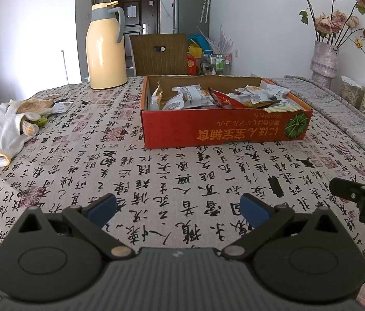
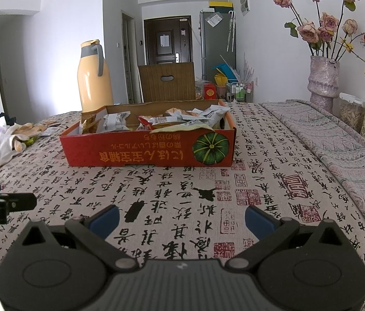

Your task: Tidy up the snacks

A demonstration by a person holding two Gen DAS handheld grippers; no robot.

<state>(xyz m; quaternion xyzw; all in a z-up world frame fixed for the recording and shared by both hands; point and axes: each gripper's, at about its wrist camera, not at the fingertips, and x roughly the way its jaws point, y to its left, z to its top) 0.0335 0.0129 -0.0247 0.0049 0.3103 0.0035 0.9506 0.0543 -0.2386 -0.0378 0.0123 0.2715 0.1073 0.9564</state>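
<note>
Both my left claw (image 1: 178,207) and right claw (image 2: 181,219) gape empty over the surface (image 1: 156,171), the snack box (image 2: 148,150) lying far ahead, long axis left-right, slightly nearer my right.

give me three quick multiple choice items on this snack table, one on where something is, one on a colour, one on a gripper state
1. Where are the snack packets?
A. inside the red box
B. scattered on the cloth
C. on the chair

2. What colour is the thermos jug?
A. green
B. pale yellow
C. black

3. How is the left gripper?
A. shut on a packet
B. open, empty
C. shut on a glove

Answers: 1 A, the packets lie within the red box walls. 2 B, its body is pale yellow with a grey handle. 3 B, its blue pads stand wide apart over bare tablecloth.
</note>
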